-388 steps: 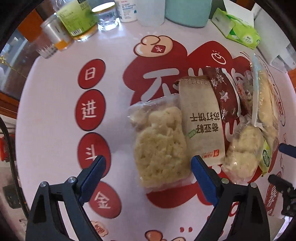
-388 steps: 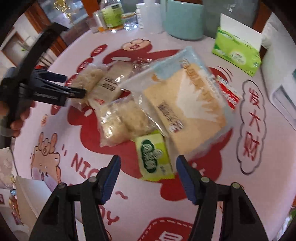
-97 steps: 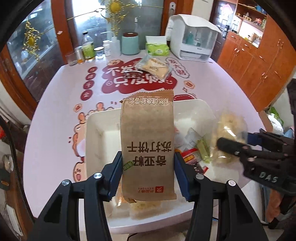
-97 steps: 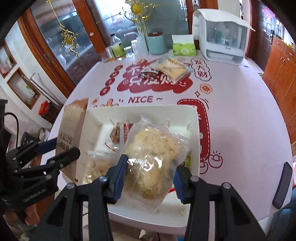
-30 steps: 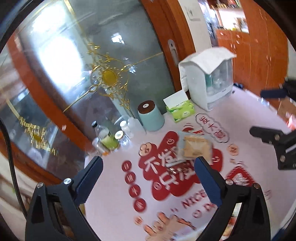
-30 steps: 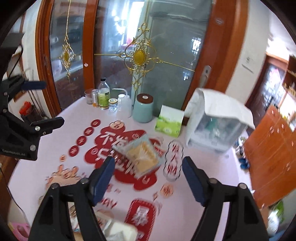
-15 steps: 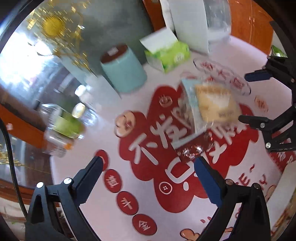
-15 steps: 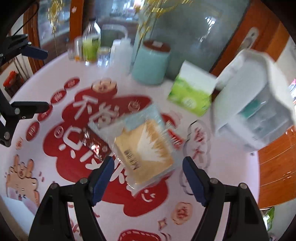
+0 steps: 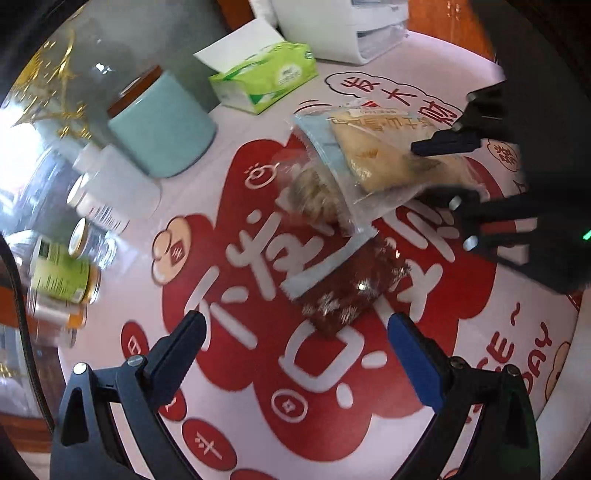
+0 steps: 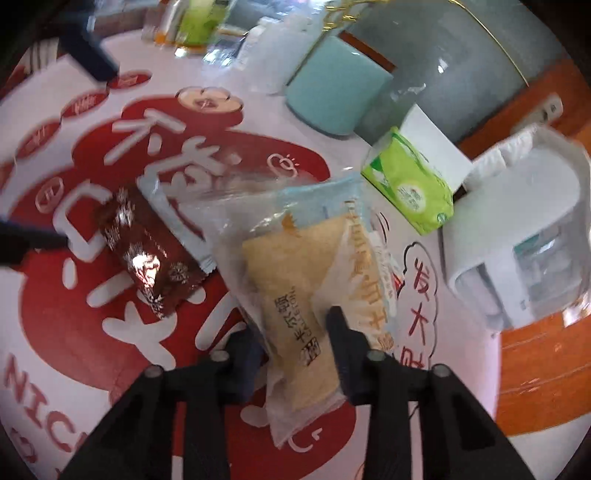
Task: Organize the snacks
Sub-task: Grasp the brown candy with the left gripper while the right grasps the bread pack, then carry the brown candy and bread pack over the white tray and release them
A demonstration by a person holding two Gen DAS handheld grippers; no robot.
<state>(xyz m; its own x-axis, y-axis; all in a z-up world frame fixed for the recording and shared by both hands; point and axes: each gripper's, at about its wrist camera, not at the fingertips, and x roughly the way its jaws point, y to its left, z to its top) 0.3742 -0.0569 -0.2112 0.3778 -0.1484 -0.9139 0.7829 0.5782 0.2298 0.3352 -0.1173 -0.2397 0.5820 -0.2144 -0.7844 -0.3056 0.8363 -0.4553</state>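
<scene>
A clear and blue bag of pale yellow cake slices point(image 10: 295, 266) lies on the printed table, one end resting over a dark red packet with silver snowflakes point(image 10: 147, 254). My right gripper point(image 10: 295, 347) is closing on the near end of the cake bag, both fingers against the plastic. The left wrist view shows the same grip point(image 9: 428, 170) on the cake bag point(image 9: 376, 155). My left gripper point(image 9: 295, 325) stands wide open just short of the red packet point(image 9: 347, 295), nothing between its fingers.
A teal canister point(image 9: 162, 129), a green tissue box point(image 9: 266, 81) and a white appliance point(image 9: 340, 26) stand at the back of the table. Bottles and jars point(image 9: 59, 273) crowd the left edge. The red and white cloth point(image 9: 258, 369) lies under my left gripper.
Both grippers have come down close to the table. The right one's jaws have narrowed from wide open onto the cake bag. The left one now hangs by the red packet.
</scene>
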